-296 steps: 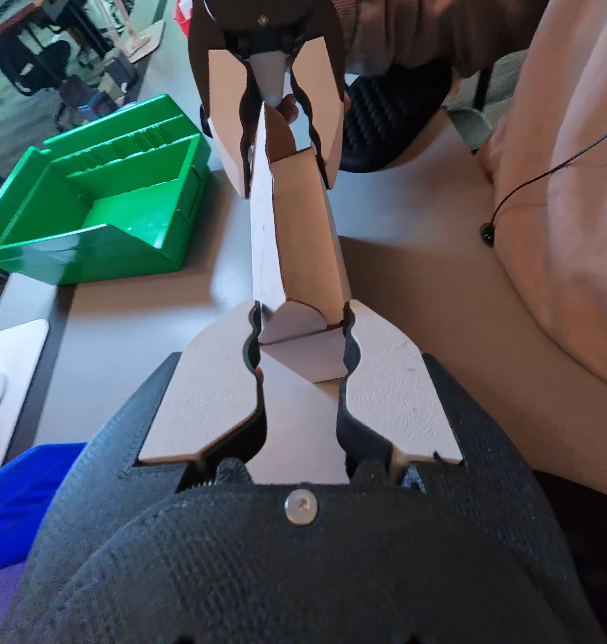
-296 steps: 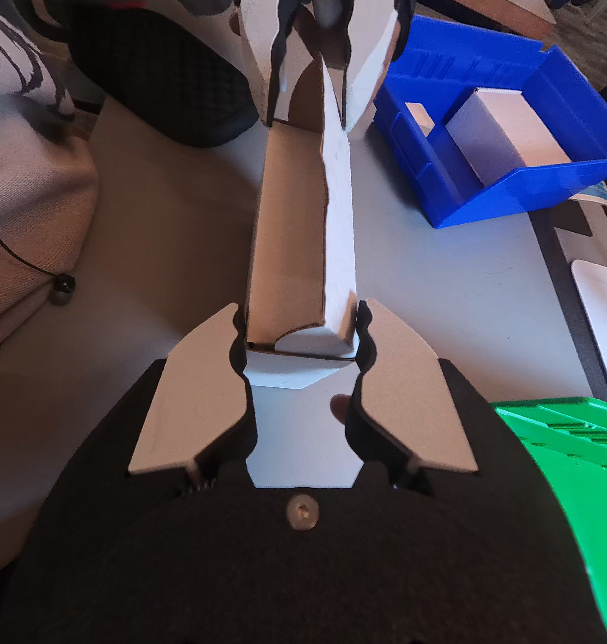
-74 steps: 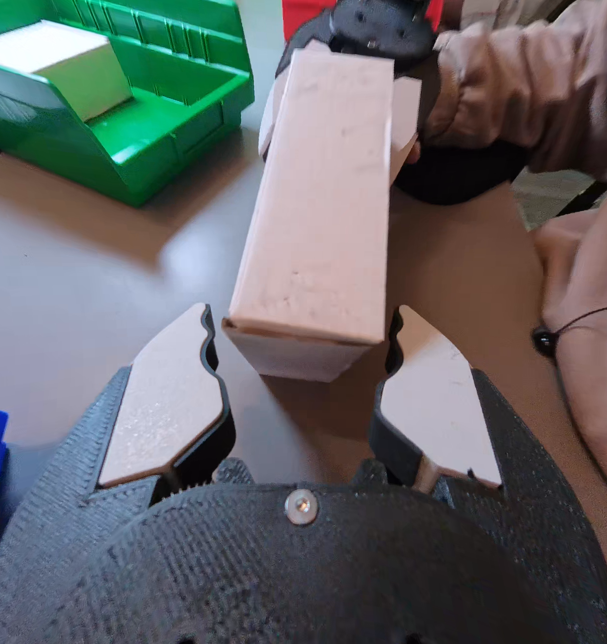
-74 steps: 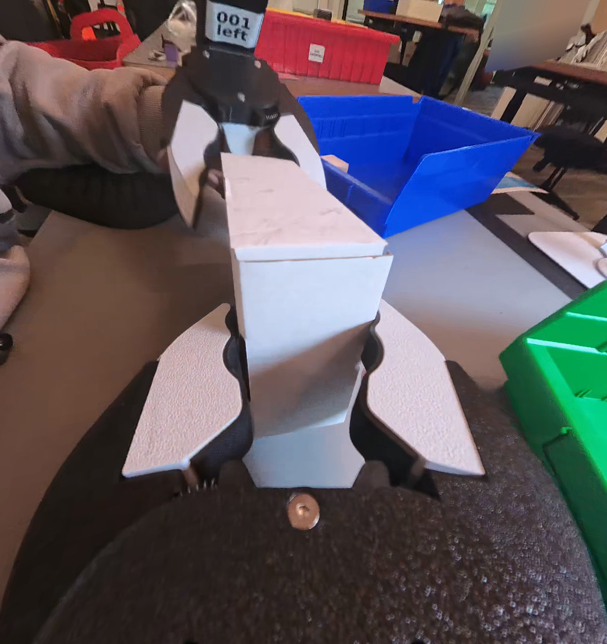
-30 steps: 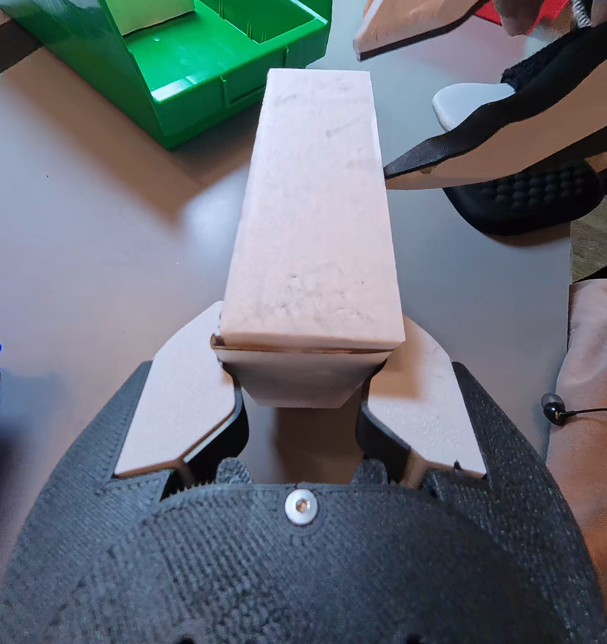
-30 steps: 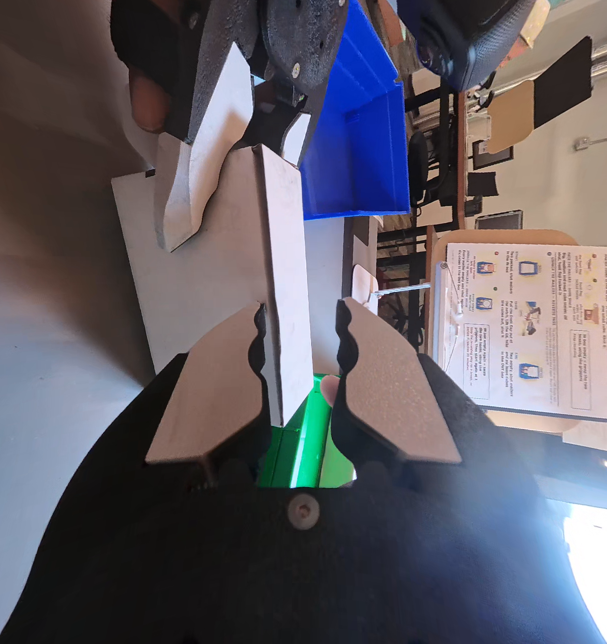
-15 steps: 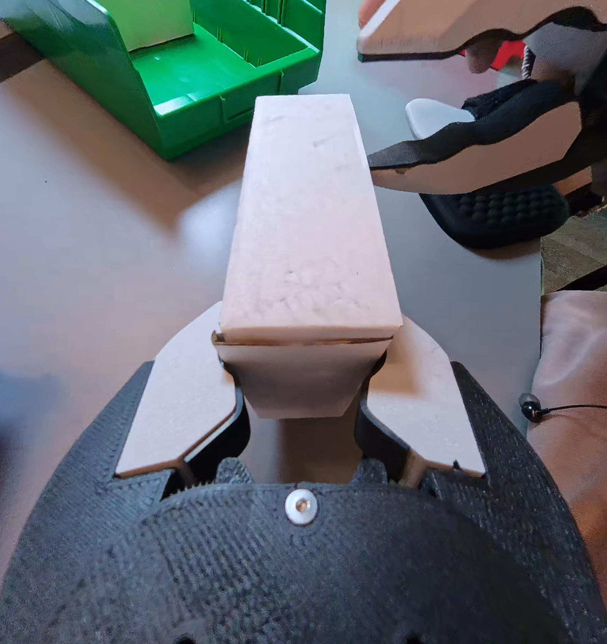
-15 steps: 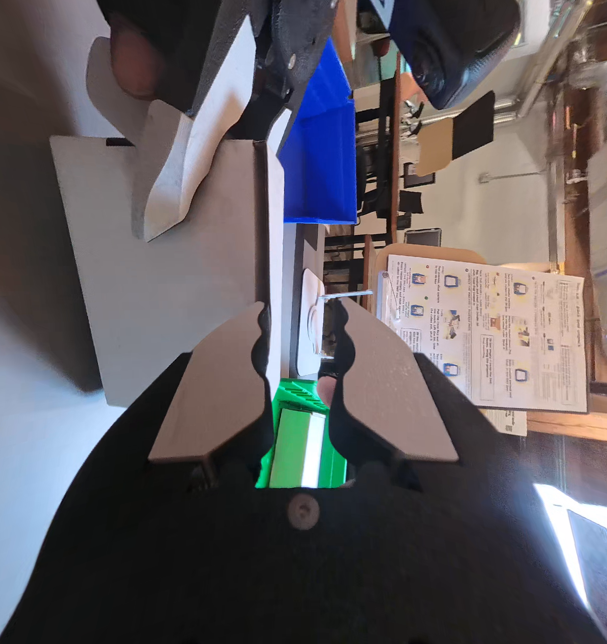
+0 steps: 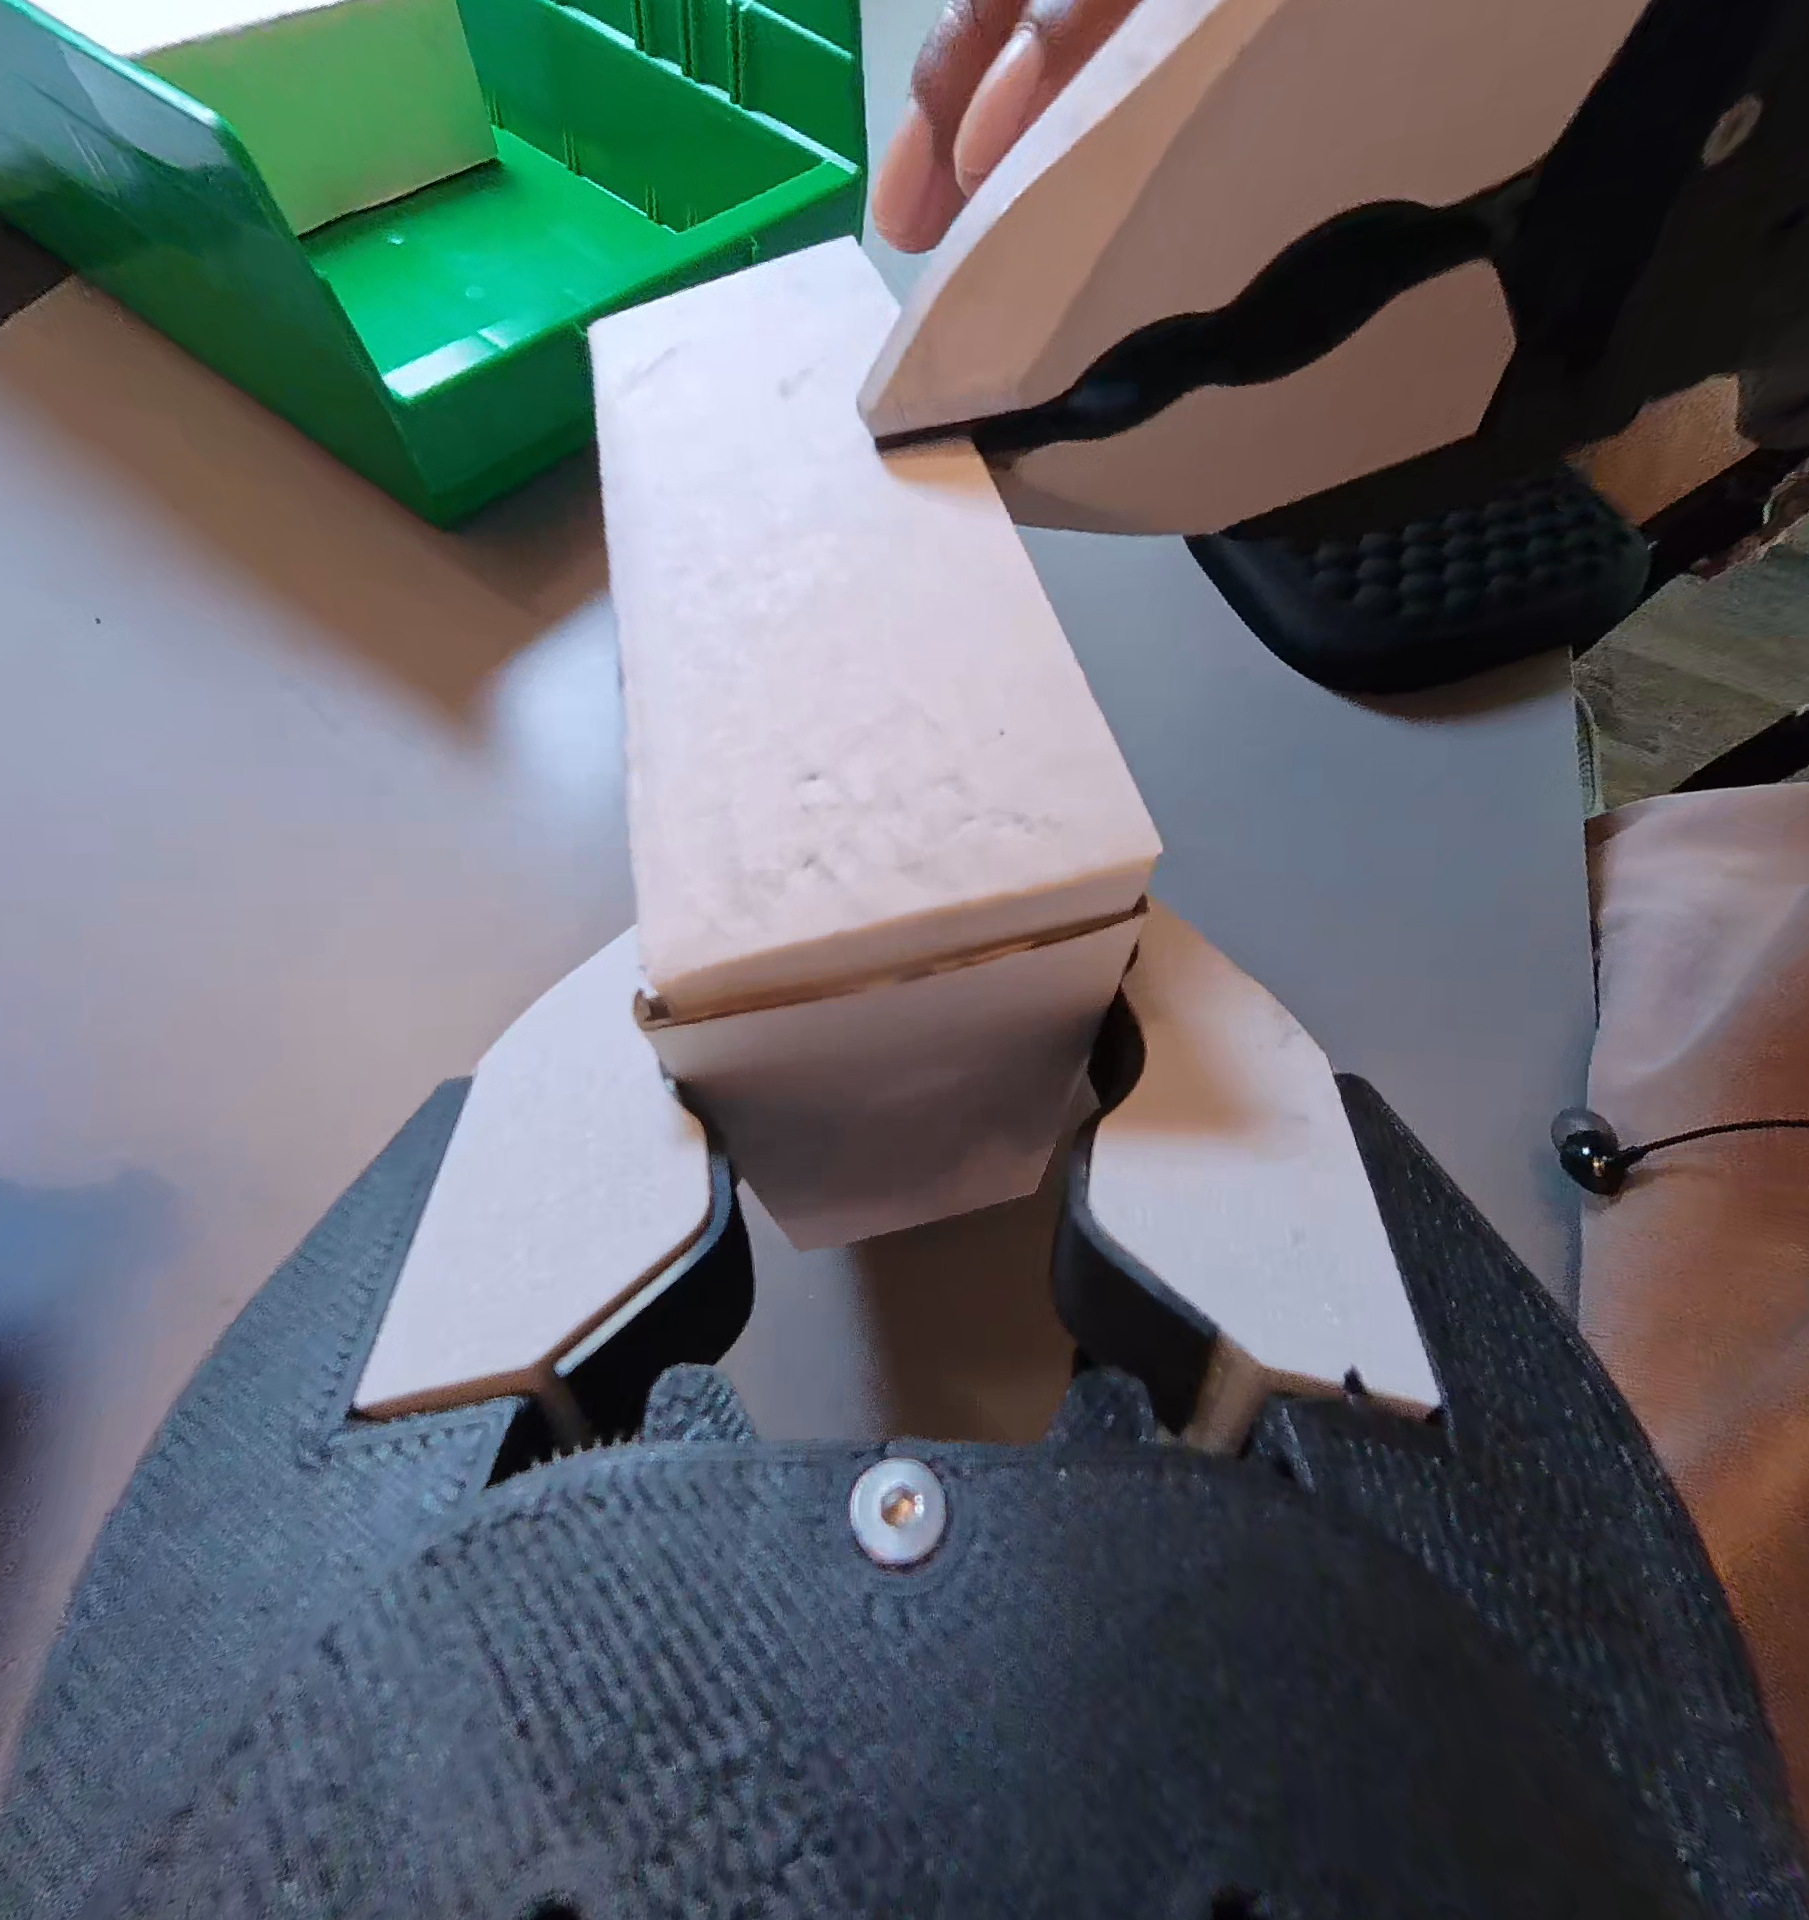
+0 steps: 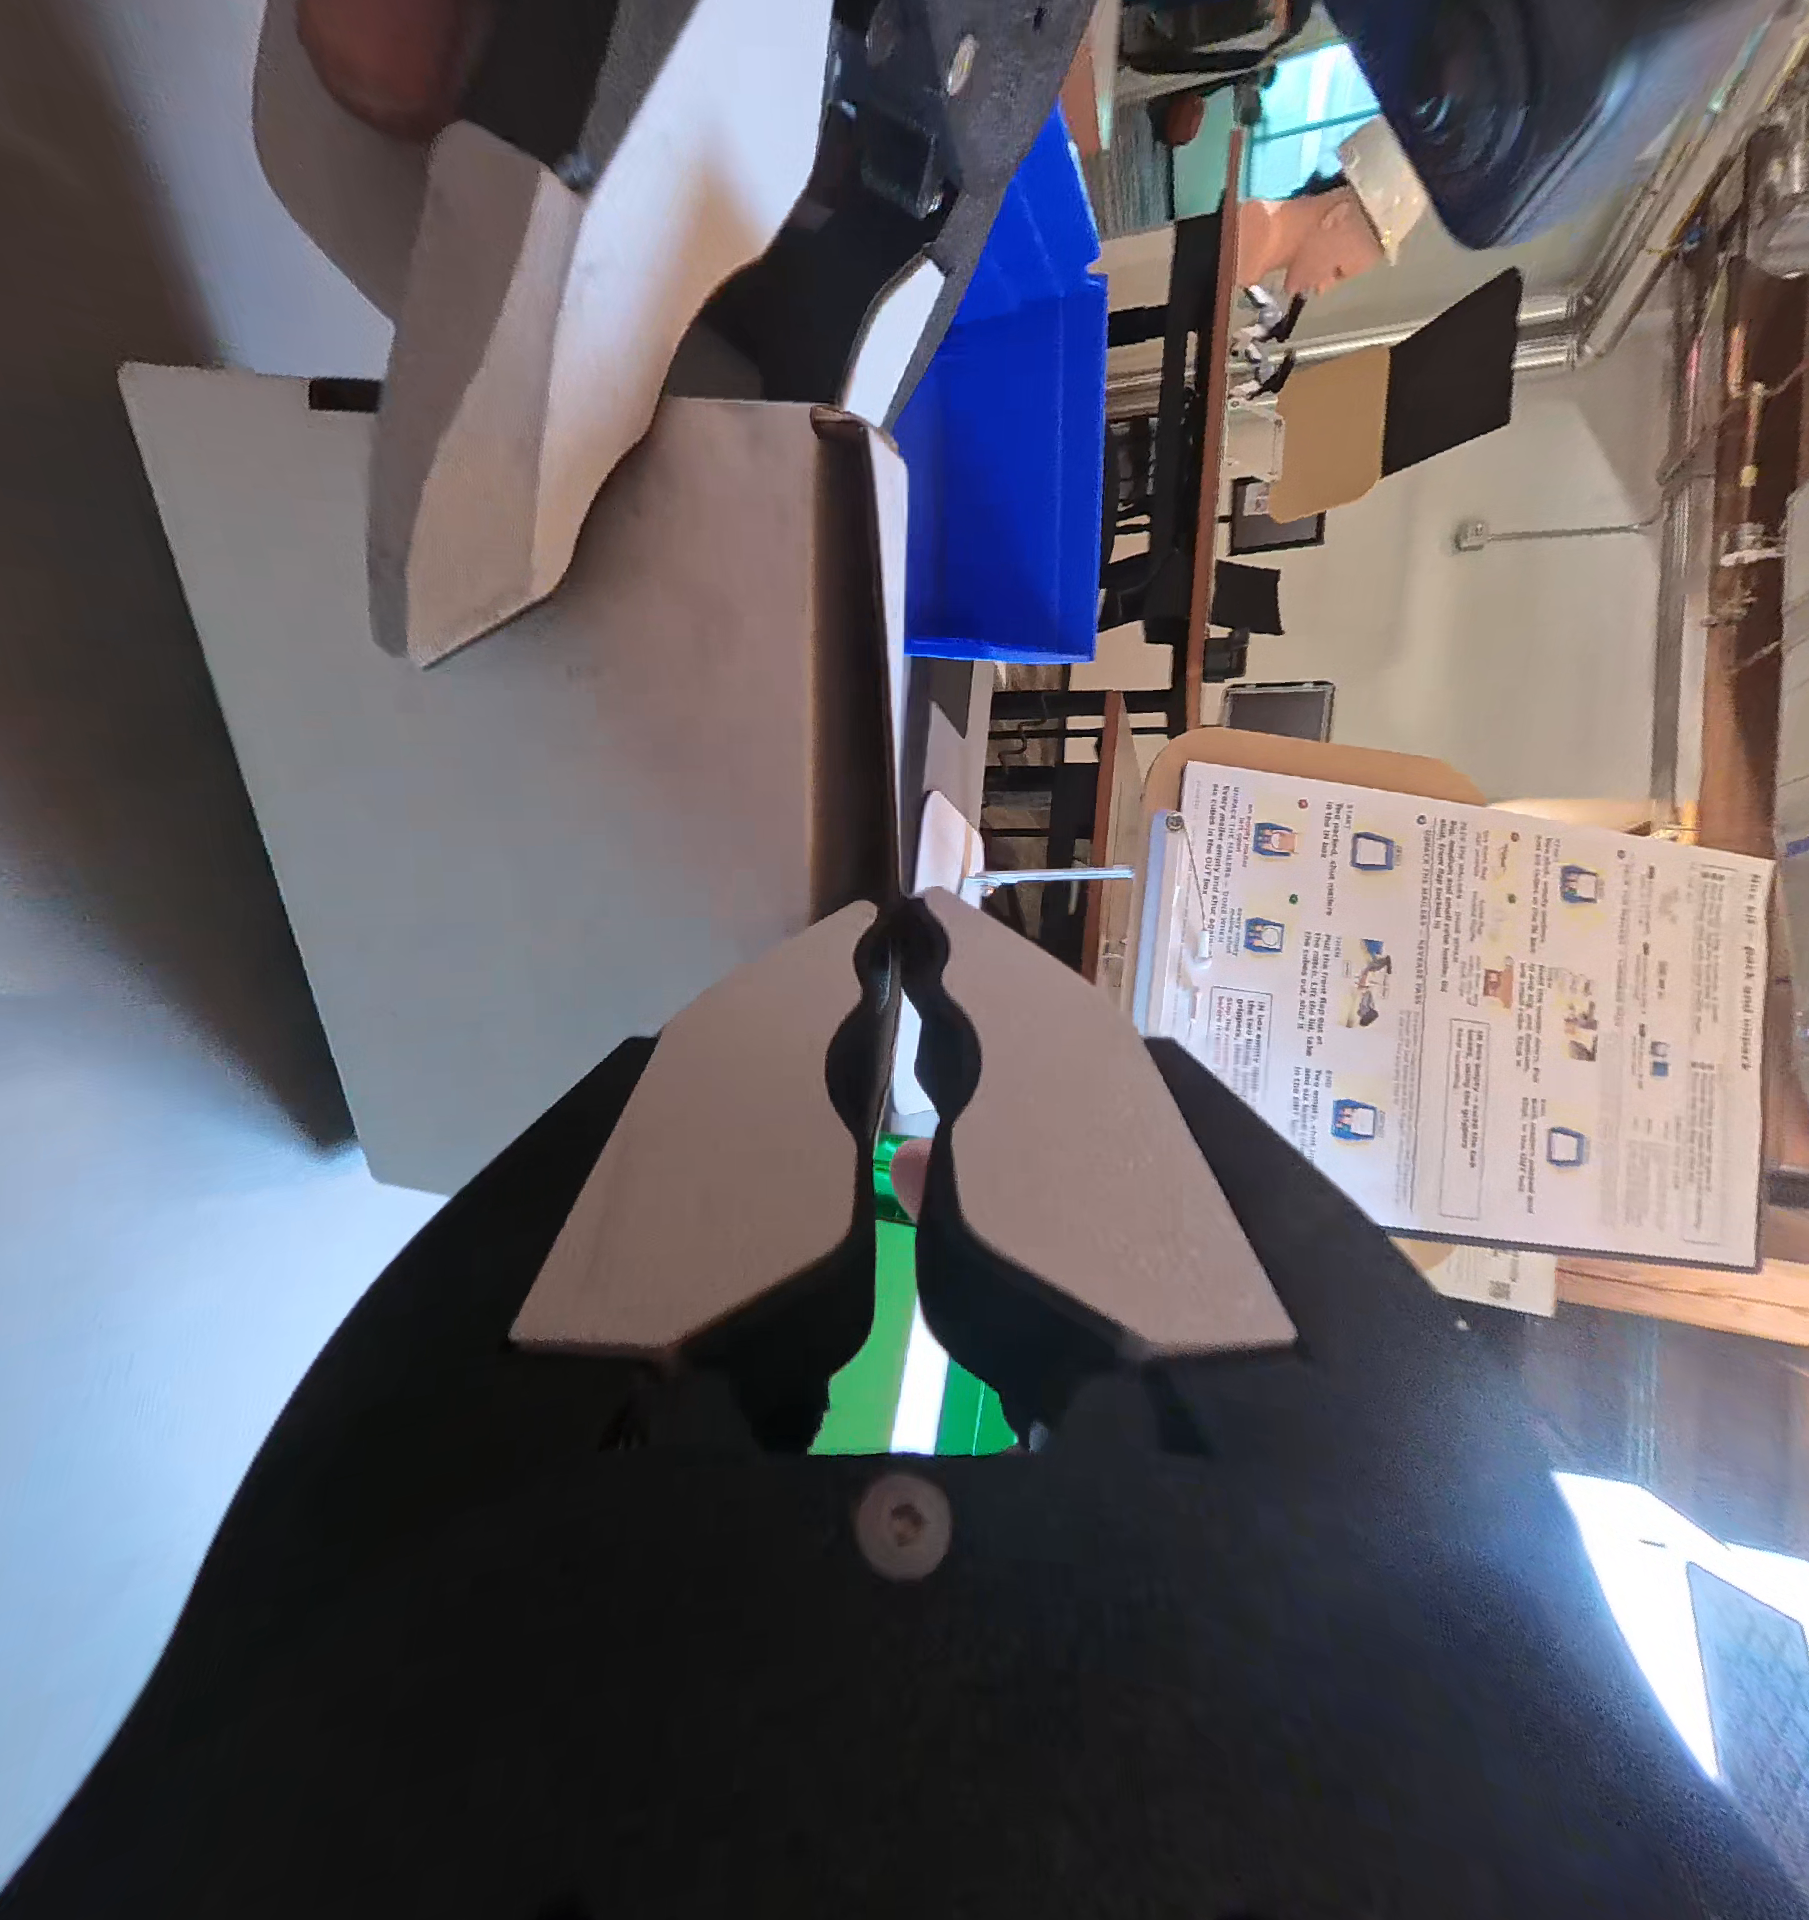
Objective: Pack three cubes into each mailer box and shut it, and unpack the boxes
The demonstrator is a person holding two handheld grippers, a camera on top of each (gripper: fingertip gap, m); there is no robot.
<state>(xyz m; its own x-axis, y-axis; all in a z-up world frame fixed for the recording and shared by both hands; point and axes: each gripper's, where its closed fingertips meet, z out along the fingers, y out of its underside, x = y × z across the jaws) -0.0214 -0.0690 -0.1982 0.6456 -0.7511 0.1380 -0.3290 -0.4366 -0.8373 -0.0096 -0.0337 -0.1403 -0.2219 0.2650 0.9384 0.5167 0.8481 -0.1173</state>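
You hold the long white cardboard mailer box (image 9: 838, 665) clear of the bench, its near end wedged between the jaws of your left gripper (image 9: 900, 1049), which stand partly open around the box's width. Your right gripper (image 10: 898, 925) has its jaws all but closed, pinching a thin cardboard edge at the box's far end. This appears to be the opening or closing of the lid: keep the left grip steady near the seam, and pull along the flap's fold rather than across it, or the card may tear or the box twist out. The smooth grey-brown bench (image 9: 235, 727) carries a green plastic bin (image 9: 380, 270) beyond and a blue plastic bin (image 10: 1004, 447) to the side. A workshop room lies behind, with an illustrated sheet on a clipboard (image 10: 1451, 1018).
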